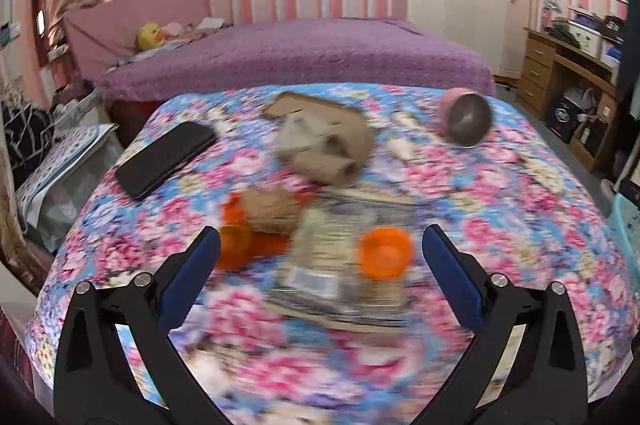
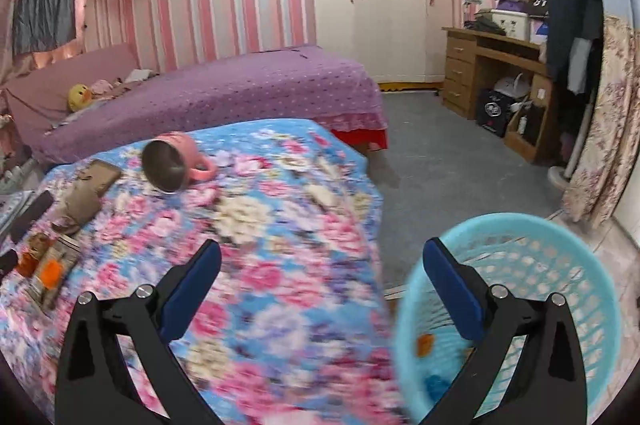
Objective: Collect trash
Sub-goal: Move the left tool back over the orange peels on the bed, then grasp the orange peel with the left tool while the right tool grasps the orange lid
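Phone, mug (tipped) beside trash

Left wrist view looked down and forward, close over the near edge of the floral table. Right wrist view sat by its right edge, over the blue basket. Shared: pink mug, purple bed.

My left gripper points forward and downward, blue-padded fingers spread wide, nothing between them. My right gripper takes the same downward tilt, jaws fully apart and empty, black linkage arms splayed to either side.
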The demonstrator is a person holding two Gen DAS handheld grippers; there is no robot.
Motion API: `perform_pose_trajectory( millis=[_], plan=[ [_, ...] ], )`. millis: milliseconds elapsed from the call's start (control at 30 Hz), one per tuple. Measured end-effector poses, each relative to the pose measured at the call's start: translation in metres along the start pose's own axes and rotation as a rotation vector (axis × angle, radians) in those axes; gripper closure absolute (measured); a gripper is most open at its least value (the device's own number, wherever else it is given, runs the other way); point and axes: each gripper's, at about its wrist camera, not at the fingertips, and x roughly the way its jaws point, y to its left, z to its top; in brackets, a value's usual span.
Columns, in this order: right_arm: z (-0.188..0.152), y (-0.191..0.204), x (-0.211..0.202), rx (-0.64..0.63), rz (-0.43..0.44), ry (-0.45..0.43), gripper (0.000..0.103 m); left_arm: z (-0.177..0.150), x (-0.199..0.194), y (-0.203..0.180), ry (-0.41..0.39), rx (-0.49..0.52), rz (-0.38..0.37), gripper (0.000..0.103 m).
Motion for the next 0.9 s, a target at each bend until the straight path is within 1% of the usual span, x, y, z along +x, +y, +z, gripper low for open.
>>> perform_pose_trajectory(
  millis=[133,267,333,367,467,533,567,600,633,667,700,733,800,900],
  plan=[
    [-0.001,0.027,0.007,-0.007,0.007,-0.001,0.005,-0.003,0.02,0.039,0.06,-0.056,0.012,0.006],
    [-0.004,0.048,0.018,-0.004,0.039,0.022,0.005,-0.008,0.039,0.056,0.114,-0.055,0.05,0.006],
    [-0.006,0.06,0.023,-0.025,0.05,0.04,0.005,-0.011,0.048,0.063,0.141,-0.056,0.062,0.009],
    [-0.006,0.065,0.025,-0.035,0.051,0.045,0.005,-0.012,0.052,0.068,0.156,-0.066,0.055,0.011],
    [-0.007,0.077,0.028,-0.055,0.056,0.053,0.005,-0.014,0.063,0.076,0.191,-0.099,0.021,0.02],
    [-0.008,0.083,0.03,-0.059,0.064,0.064,0.005,-0.014,0.071,0.076,0.213,-0.1,0.004,0.032],
    [-0.009,0.086,0.032,-0.061,0.071,0.071,0.005,-0.015,0.073,0.074,0.217,-0.093,0.007,0.035],
    [-0.01,0.09,0.032,-0.065,0.077,0.08,0.005,-0.014,0.073,0.073,0.216,-0.087,0.009,0.042],
    [-0.011,0.093,0.033,-0.069,0.081,0.085,0.005,-0.014,0.073,0.072,0.211,-0.083,-0.002,0.053],
    [-0.013,0.098,0.034,-0.078,0.086,0.092,0.005,-0.013,0.073,0.071,0.207,-0.086,-0.01,0.06],
    [-0.013,0.101,0.033,-0.085,0.089,0.094,0.005,-0.013,0.072,0.072,0.204,-0.091,-0.018,0.069],
    [-0.014,0.105,0.032,-0.097,0.093,0.096,0.005,-0.013,0.071,0.074,0.2,-0.102,-0.029,0.076],
    [-0.015,0.112,0.029,-0.115,0.102,0.098,0.005,-0.013,0.068,0.079,0.191,-0.122,-0.046,0.078],
    [-0.014,0.123,0.021,-0.131,0.117,0.091,0.005,-0.012,0.061,0.086,0.177,-0.141,-0.042,0.078]
  ],
)
